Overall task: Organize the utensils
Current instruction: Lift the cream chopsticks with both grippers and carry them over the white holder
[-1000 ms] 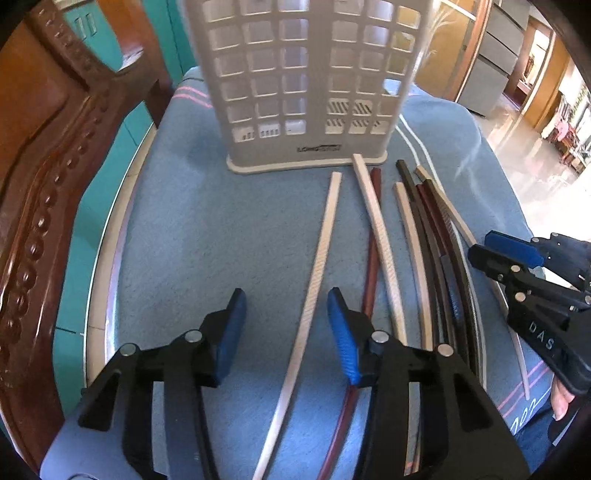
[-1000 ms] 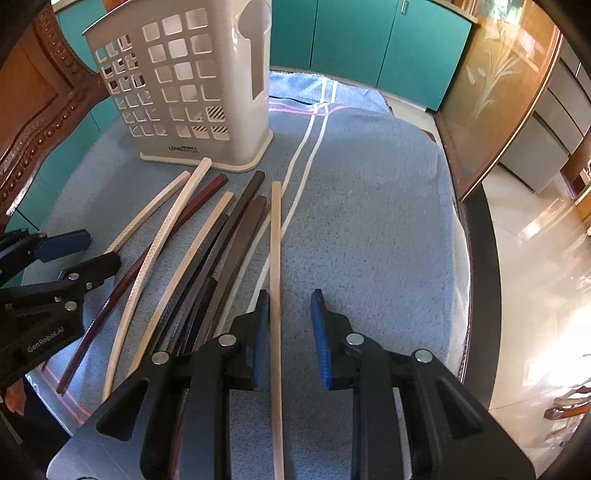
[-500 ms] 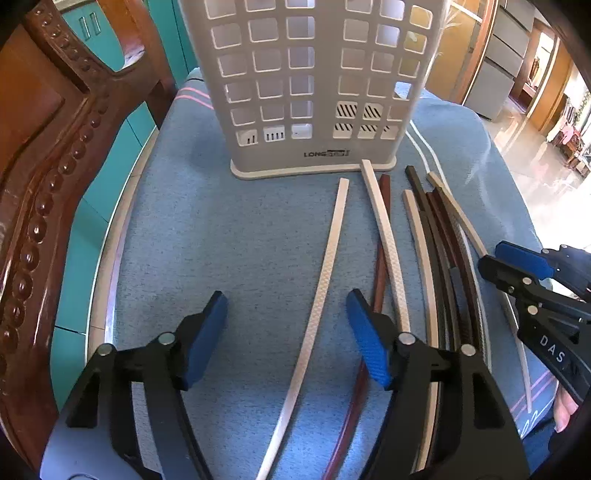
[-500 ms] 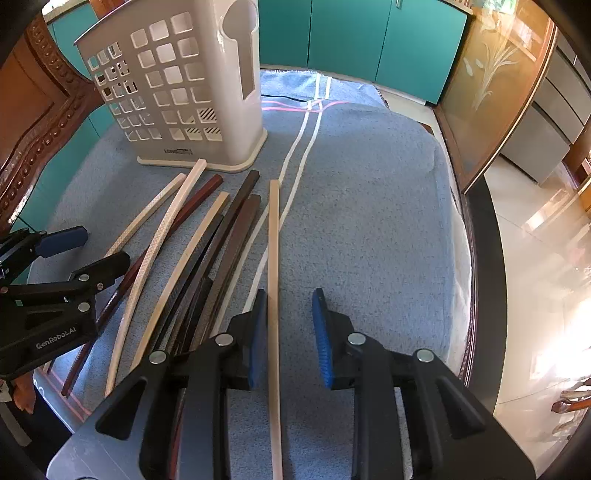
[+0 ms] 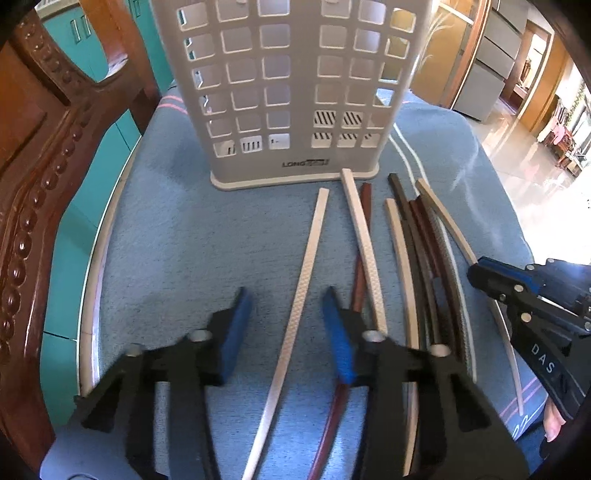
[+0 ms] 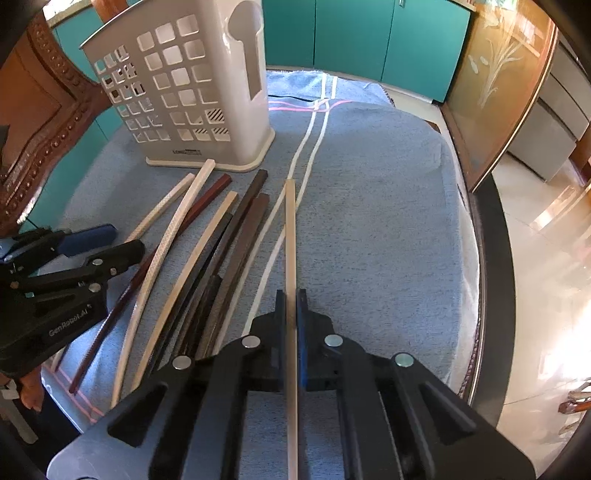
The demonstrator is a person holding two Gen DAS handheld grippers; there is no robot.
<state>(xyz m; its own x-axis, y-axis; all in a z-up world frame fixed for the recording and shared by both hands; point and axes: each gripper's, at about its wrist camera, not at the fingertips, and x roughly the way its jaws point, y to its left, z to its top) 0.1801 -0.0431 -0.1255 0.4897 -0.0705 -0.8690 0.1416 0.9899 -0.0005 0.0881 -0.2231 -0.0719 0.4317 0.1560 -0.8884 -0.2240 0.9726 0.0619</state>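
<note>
Below, we see a round table [image 6: 491,229] covered by a blue towel [image 6: 369,221], with a white slotted utensil holder [image 6: 192,99] standing upright at its far side. A fan of chopsticks [image 6: 207,258], cream, red-brown and dark brown, lies on the towel just in front of the holder; one cream tip touches the holder's base. The right hand-held gripper [image 6: 291,306] is clamped on a tan chopstick [image 6: 290,229] that lies apart at the right of the fan, pointing toward the holder. The left hand-held gripper [image 5: 282,325] straddles a pale textured chopstick [image 5: 310,258] at the left of the fan; its jaws are closing, and the blue pads [image 5: 236,332] are not yet touching the stick. A carved wooden chair back [image 5: 40,166] crowds the table's left edge, and teal cabinets [image 6: 354,33] stand behind.

We cannot make out how many dark sticks overlap in the middle of the fan, and the near ends of several are hidden under the gripper bodies. The holder's top is cut off in the left wrist view. We find open towel to the right of the tan chopstick, up to the table's dark rim.
</note>
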